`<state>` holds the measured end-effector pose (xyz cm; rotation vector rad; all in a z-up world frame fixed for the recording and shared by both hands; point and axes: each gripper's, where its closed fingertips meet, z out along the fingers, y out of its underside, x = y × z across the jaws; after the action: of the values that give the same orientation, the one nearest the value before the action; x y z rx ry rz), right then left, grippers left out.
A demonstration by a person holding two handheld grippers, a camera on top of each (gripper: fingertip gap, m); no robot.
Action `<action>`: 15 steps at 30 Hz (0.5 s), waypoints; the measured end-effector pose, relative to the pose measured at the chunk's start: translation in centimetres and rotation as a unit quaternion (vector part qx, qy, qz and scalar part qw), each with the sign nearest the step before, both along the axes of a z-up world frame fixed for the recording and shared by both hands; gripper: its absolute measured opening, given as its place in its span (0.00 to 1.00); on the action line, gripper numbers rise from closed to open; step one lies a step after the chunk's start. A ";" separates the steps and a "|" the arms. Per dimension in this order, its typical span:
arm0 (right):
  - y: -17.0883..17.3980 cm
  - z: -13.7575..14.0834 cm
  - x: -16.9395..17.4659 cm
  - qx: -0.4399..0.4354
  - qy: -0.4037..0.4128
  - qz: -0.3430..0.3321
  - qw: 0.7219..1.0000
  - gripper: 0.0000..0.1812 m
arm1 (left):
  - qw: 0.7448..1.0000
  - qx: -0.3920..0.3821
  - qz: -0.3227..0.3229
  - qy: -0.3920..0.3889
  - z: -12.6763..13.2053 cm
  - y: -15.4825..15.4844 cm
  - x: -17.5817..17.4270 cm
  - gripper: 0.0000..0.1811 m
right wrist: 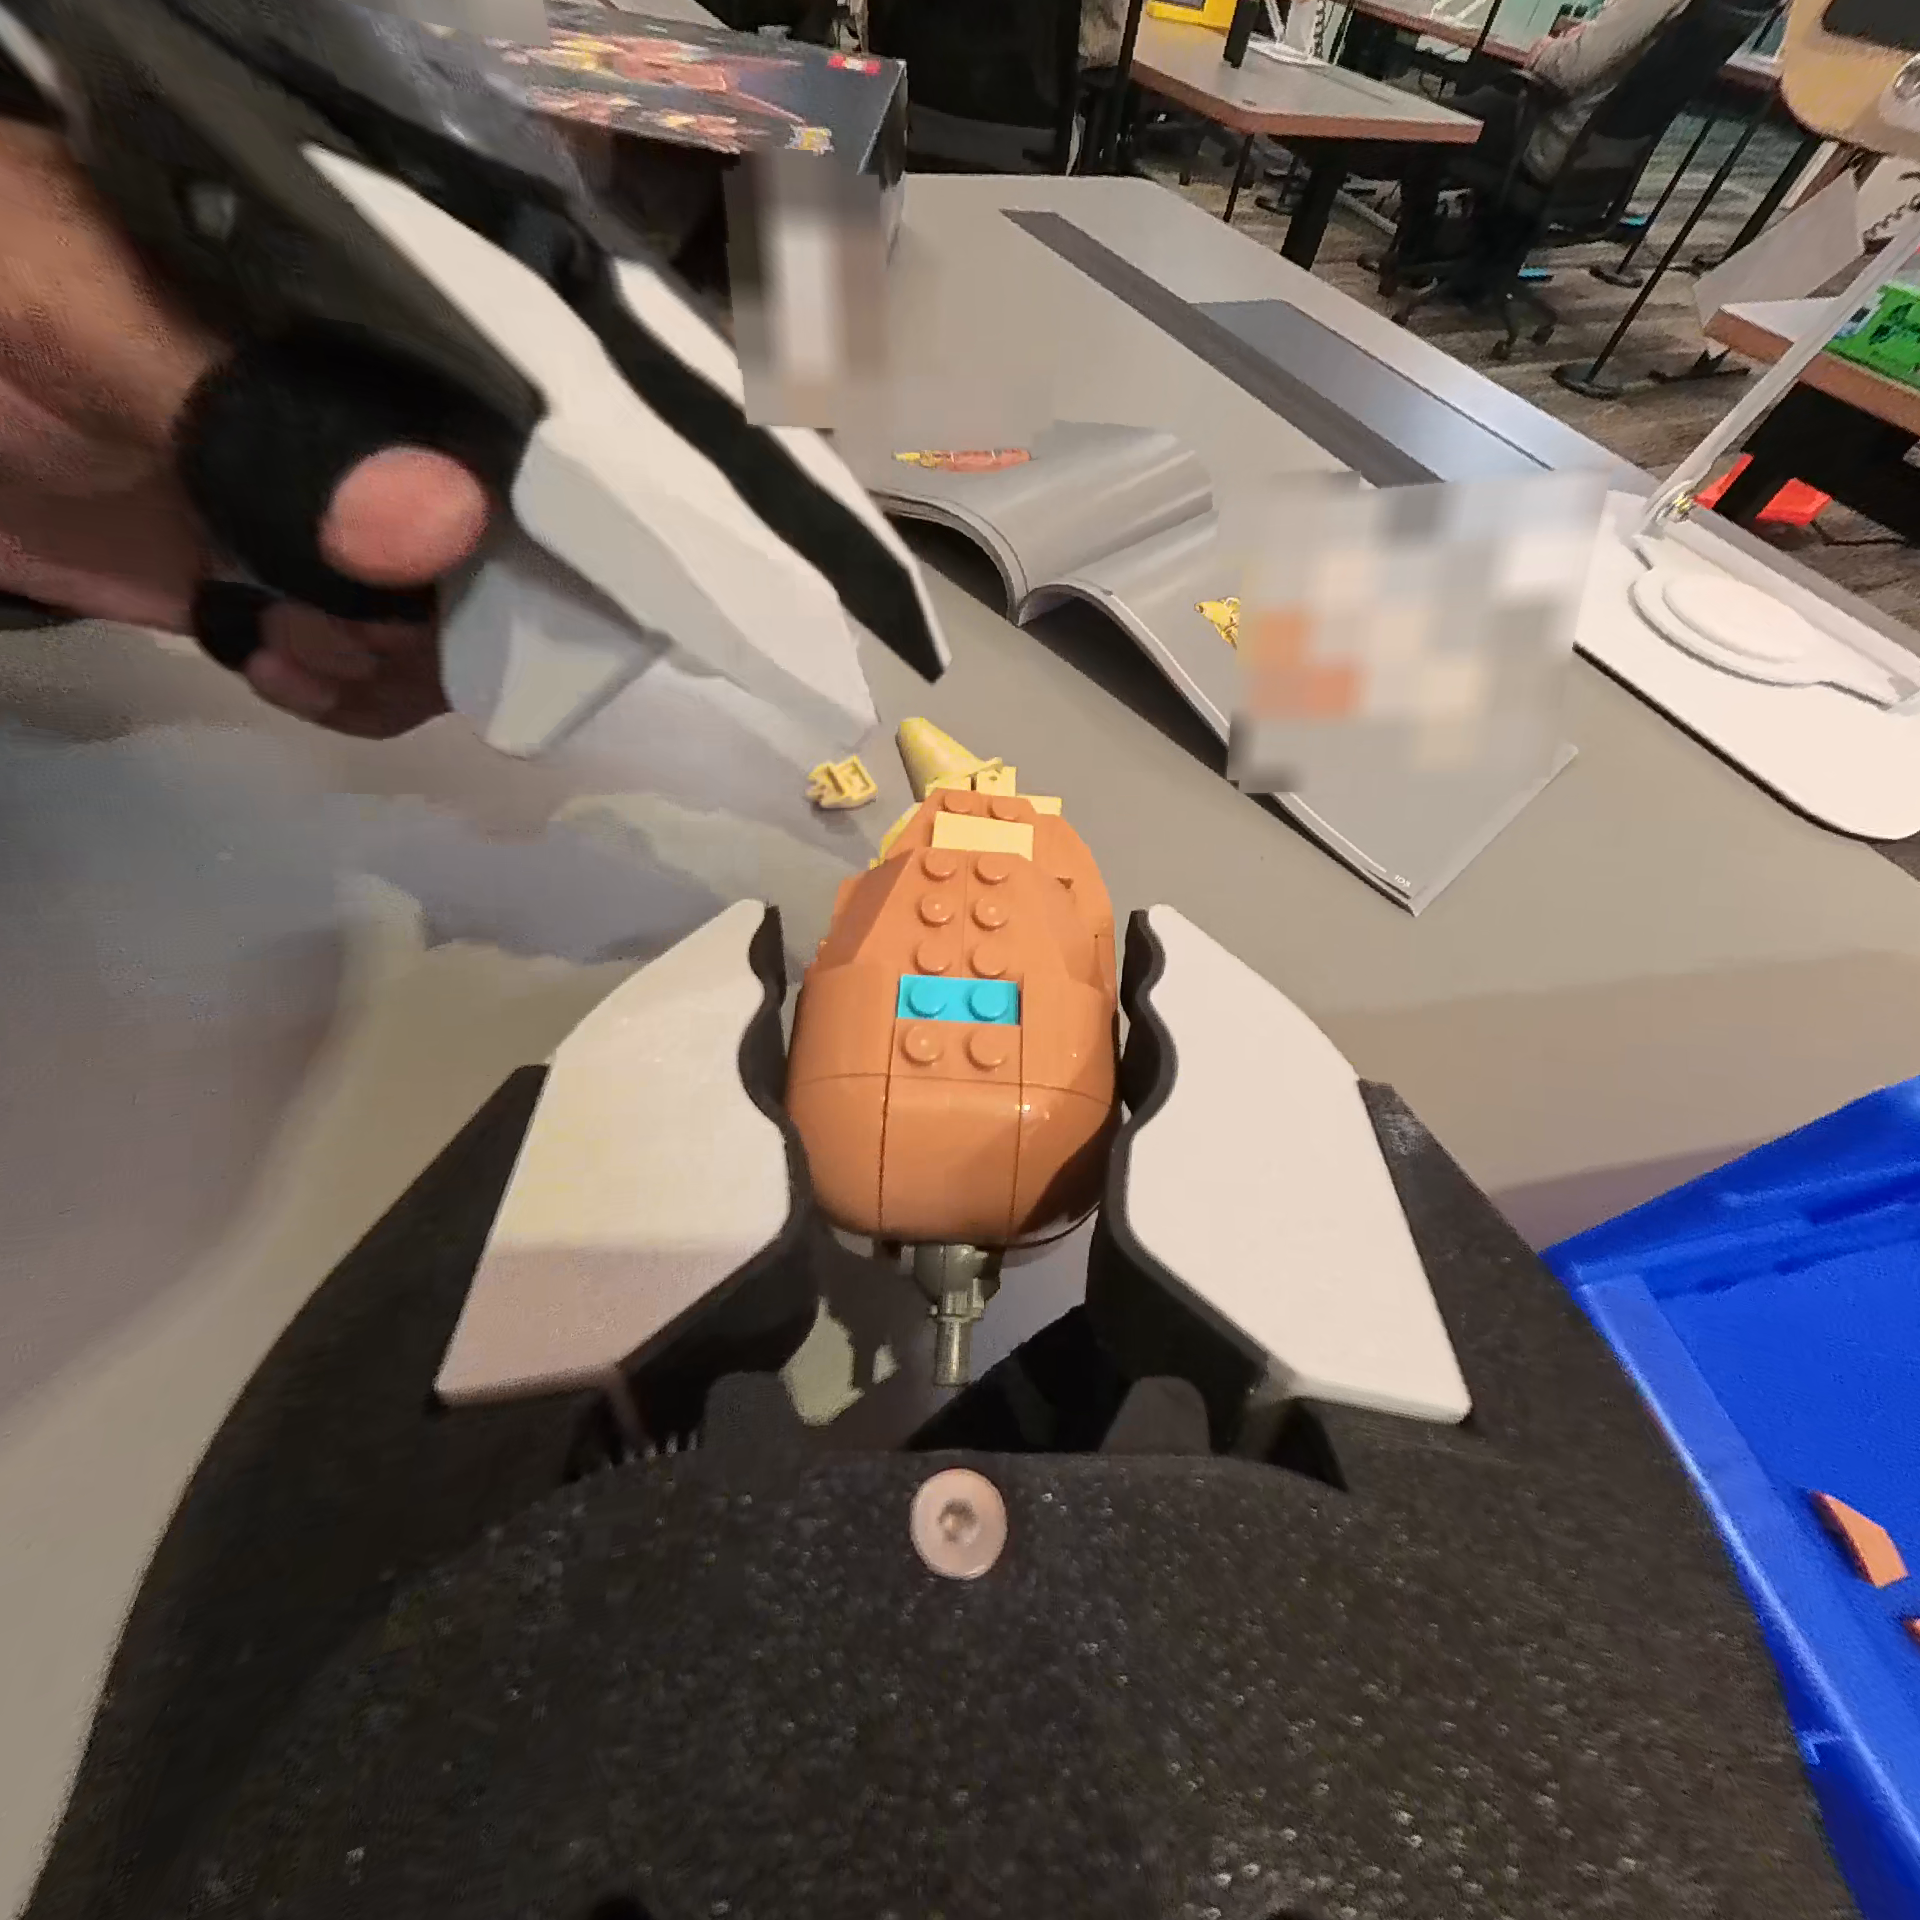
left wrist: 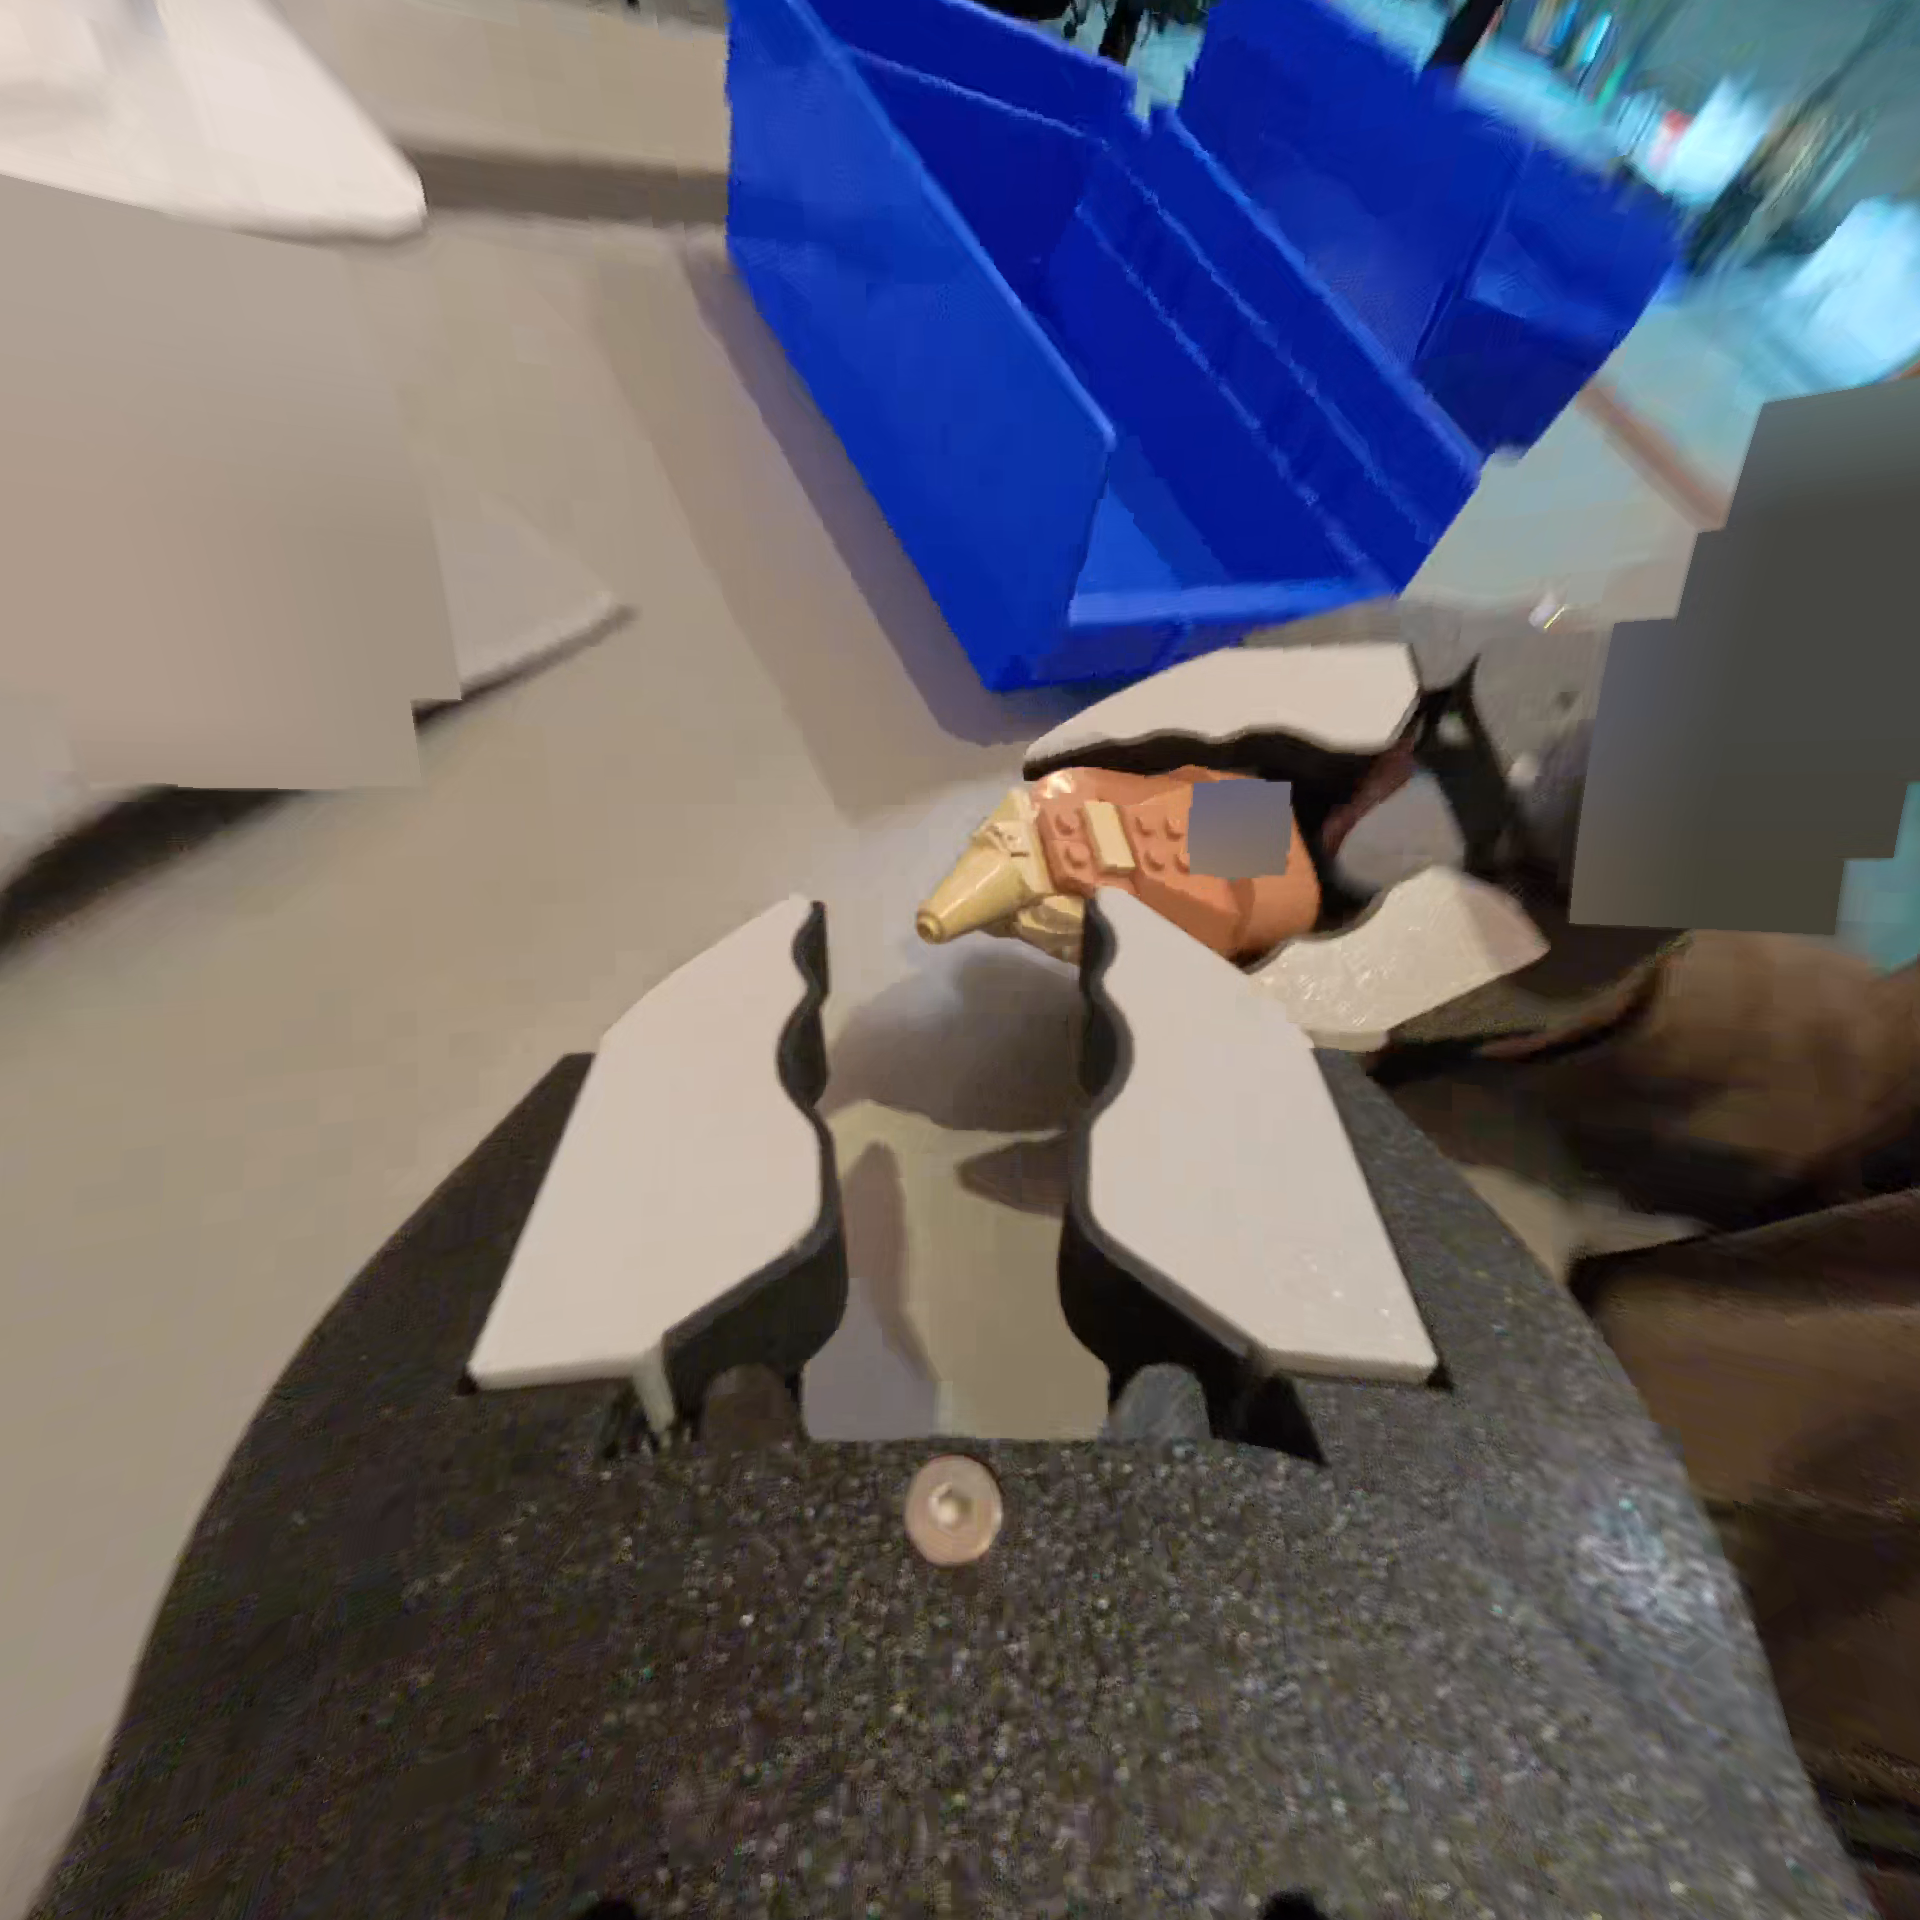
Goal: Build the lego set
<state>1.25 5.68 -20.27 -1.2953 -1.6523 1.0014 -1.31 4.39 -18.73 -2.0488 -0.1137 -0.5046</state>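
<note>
Clamped between the two grey fingers of the right gripper: a rounded brown brick model, held by its flanks and lifted off the grey counter. Pointing away from the camera, with a tan cone at its far tip, a small teal plate set among the round studs on top, and an olive pin sticking out of its near end into the space between the finger bases. Smooth glossy curved shells on the sides, studded plates above.

Just beyond the tip, lying loose on the counter, a small tan piece. Above and left of that, the left gripper, carried by a hand in a fingerless black glove; released, holding nothing, jaws parted with bare counter showing between them in the left wrist view. There the model sits just past and right of the left gripper tips, close to the right finger, contact unclear.

Far right of the model, an open booklet, well apart; farther off, a dark box. At the near right, a hard blue bin with a brown piece inside. Open counter to the near left. Grainy black foam on the gripper bodies, matte grey finger faces with wavy black inner edges.
</note>
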 end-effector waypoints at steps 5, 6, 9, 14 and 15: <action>0.1 0.6 -0.1 0.008 0.018 -0.006 1.000 0.35 | 0.958 -0.022 0.043 -0.281 -0.2 0.0 0.4 0.35; 0.0 0.7 -0.1 0.011 0.022 -0.006 1.000 0.35 | 0.947 -0.016 0.048 -0.318 -0.1 0.2 0.6 0.36; -0.2 0.8 -0.2 0.024 0.027 -0.007 0.999 0.35 | 0.923 -0.006 0.049 -0.381 -0.3 0.7 1.4 0.38; -0.5 0.8 -0.3 0.040 0.034 -0.006 0.999 0.35 | 0.918 -0.001 0.042 -0.395 -0.5 1.3 2.3 0.38; -0.5 0.8 -0.3 0.042 0.034 -0.006 0.999 0.35 | 0.918 -0.001 0.042 -0.395 -0.5 1.4 2.3 0.38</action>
<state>0.95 5.15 -19.43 -1.2011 -1.6156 0.9486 1.01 5.76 -19.27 -1.7152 -0.6780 -1.2500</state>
